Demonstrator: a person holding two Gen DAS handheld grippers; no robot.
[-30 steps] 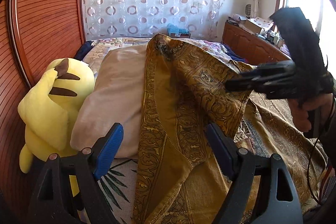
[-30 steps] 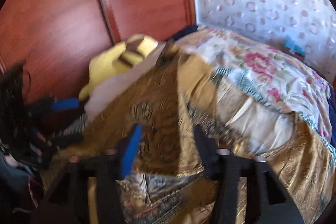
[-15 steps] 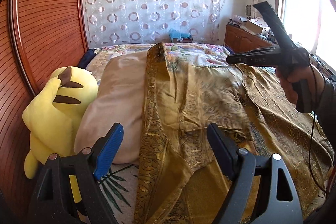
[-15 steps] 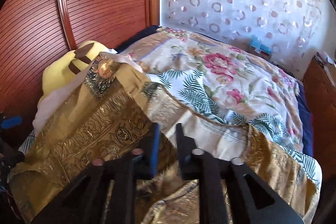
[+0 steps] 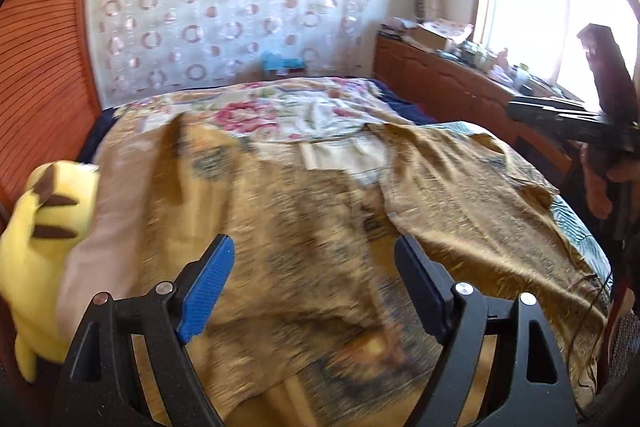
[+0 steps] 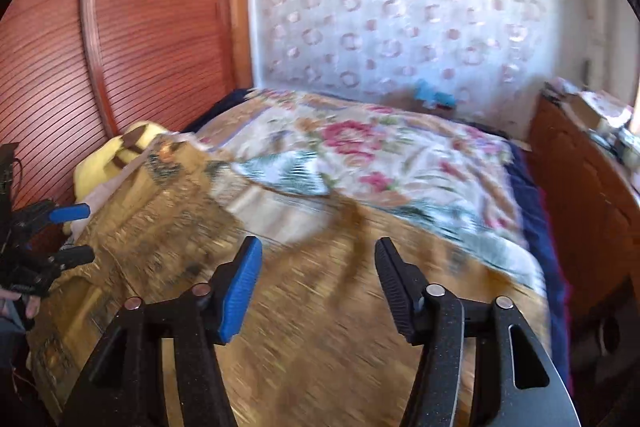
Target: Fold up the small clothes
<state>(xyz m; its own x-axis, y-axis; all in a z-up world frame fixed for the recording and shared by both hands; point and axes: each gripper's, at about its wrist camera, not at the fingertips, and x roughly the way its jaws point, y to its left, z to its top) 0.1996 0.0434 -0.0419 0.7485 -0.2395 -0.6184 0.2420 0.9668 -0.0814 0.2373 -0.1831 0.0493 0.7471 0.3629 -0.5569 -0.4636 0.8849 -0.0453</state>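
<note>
A gold patterned garment (image 5: 304,227) lies spread flat over the bed and over a beige pillow (image 5: 108,211); it also shows in the right wrist view (image 6: 320,307). My left gripper (image 5: 314,279) is open and empty above the garment's near part. My right gripper (image 6: 318,283) is open and empty above the garment's right half; it shows at the right edge of the left wrist view (image 5: 560,119). The left gripper shows at the left edge of the right wrist view (image 6: 70,233). Both views are motion-blurred.
A yellow plush toy (image 5: 36,223) leans by the red wooden headboard (image 5: 36,67) on the left. A floral bedspread (image 6: 380,155) covers the far bed. A wooden cabinet (image 5: 440,83) with clutter stands along the right, under a window. A curtain hangs behind.
The right gripper, shut on the raised garment half a second ago, has opened and pulled back. The garment has dropped flat on the bed. Both cameras have swung.
</note>
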